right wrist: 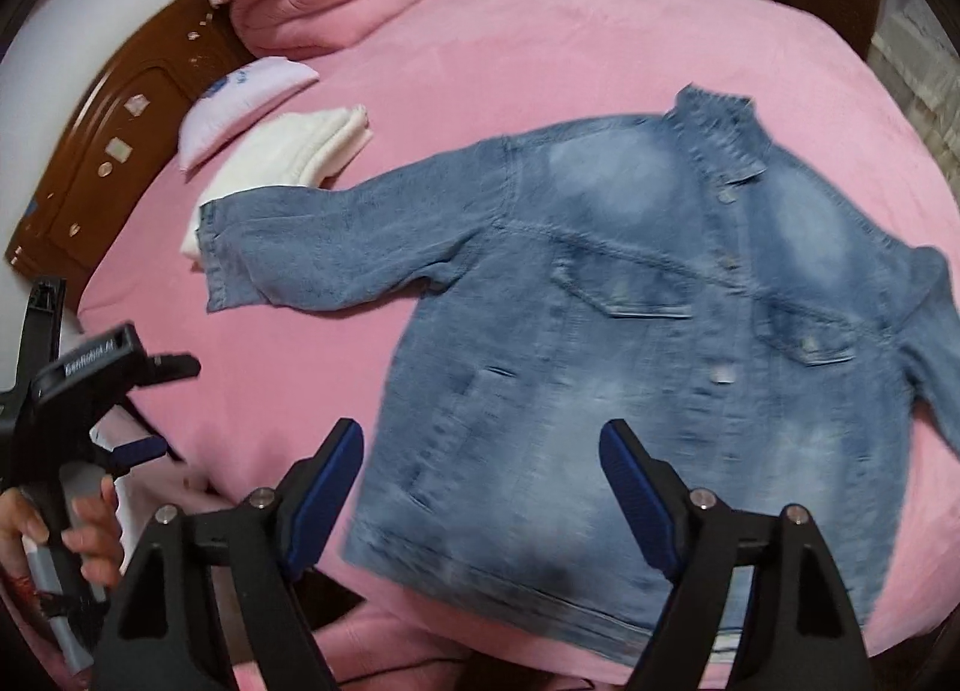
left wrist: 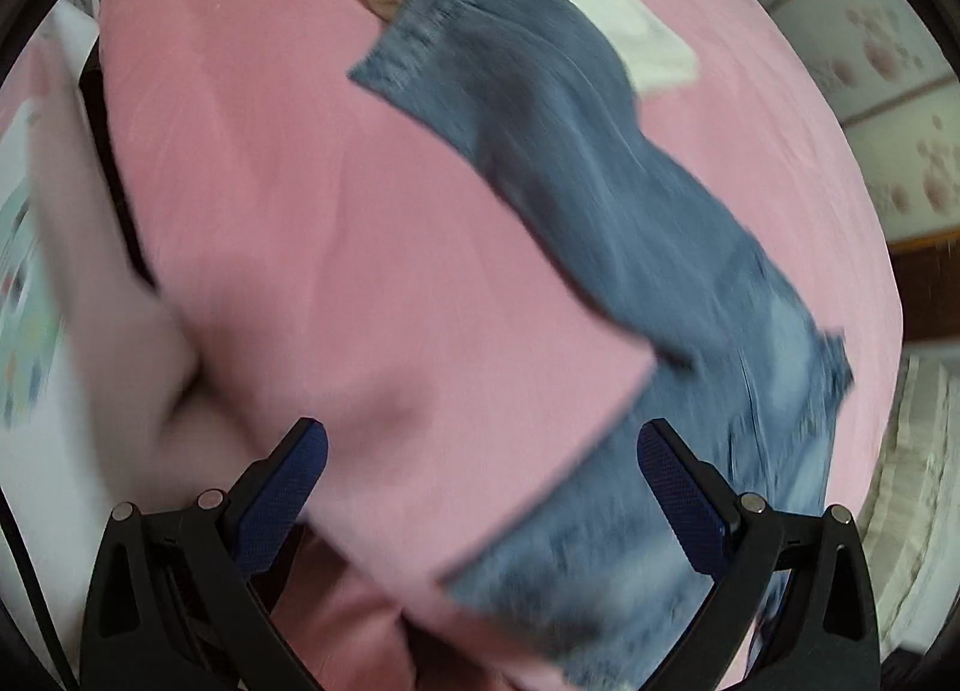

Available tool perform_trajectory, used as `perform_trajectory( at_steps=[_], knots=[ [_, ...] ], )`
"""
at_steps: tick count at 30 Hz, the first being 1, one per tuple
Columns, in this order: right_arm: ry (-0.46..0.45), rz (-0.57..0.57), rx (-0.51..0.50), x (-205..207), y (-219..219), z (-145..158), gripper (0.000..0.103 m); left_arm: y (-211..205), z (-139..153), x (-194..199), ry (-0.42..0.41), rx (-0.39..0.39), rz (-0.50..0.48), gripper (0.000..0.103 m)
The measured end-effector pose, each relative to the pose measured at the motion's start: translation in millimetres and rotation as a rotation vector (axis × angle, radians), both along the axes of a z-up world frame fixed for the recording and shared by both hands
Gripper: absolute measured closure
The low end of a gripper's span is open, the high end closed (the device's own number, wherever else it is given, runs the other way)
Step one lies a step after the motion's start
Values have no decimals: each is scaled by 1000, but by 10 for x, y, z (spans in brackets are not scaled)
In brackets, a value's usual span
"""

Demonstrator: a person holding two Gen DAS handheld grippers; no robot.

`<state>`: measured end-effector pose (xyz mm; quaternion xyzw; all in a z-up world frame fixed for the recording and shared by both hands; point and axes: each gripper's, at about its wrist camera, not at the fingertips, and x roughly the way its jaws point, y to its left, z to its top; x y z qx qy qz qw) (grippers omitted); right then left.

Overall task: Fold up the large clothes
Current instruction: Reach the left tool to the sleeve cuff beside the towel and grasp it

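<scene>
a denim jacket (right wrist: 630,343) lay flat on the pink bed (right wrist: 540,48), probably heavy and stiff-seamed; both my hand-held grippers (right wrist: 480,487) (left wrist: 480,487) hung released, the hem the likeliest hold.

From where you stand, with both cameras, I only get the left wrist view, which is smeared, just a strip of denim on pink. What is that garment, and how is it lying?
Observer: It is a denim jacket, spread flat on the pink bed, front side up, with its collar at the far end.
Operator: Is the right gripper on it yet?
Observer: No. The right gripper is open above the jacket's near hem, with nothing pinched between its fingers.
Operator: What is that white thing past the sleeve?
Observer: A folded white garment. The sleeve's cuff lies over its near edge, and a small pillow sits just beyond it.
</scene>
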<state>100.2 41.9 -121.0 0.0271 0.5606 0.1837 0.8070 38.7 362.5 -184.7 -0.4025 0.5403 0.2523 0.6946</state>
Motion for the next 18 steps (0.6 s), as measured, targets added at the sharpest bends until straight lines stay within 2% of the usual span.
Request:
perform_trajectory(
  at_steps=[3, 5, 7, 11, 13, 16, 17, 18],
  knots=[
    [3, -47, 8, 195, 391, -189, 23, 513, -296, 252, -6, 23, 70, 1],
    [17, -81, 42, 305, 555, -278, 23, 862, -554, 416, -18, -19, 140, 4],
    [53, -119, 121, 435, 703, -418, 23, 1210, -793, 528, -66, -44, 249, 9],
    [89, -157, 115, 530, 884, -629, 23, 1667, -1165, 634, -142, -71, 417, 18],
    [121, -168, 94, 568, 922, -737, 23, 1830, -1318, 670, -178, -100, 464, 19],
    [132, -195, 94, 579, 907, -795, 23, 2004, -1376, 724, -255, -75, 477, 19],
    [129, -201, 93, 576, 891, -811, 23, 2051, -1373, 747, -274, -56, 468, 21],
    [130, -208, 87, 580, 882, -837, 23, 2102, -1362, 779, -291, -31, 456, 32]
  ],
)
